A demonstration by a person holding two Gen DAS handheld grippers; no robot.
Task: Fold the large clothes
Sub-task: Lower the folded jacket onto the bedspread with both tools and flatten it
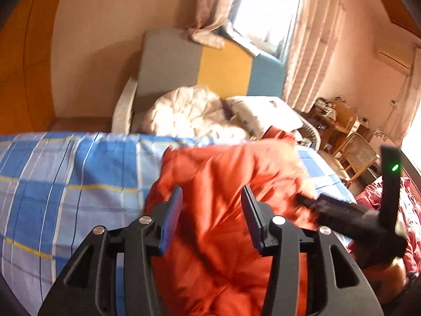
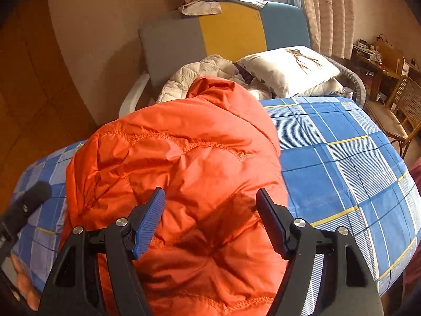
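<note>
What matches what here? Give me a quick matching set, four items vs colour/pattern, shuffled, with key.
Items:
1. puffer jacket
2. bed sheet
3. pillow
4. headboard middle panel

Descriptions:
A. white with a brown print
B. plain yellow
C. blue and white plaid with thin yellow lines
D. orange, quilted

Pairs: 1-D, 2-C, 3-A, 4-B
</note>
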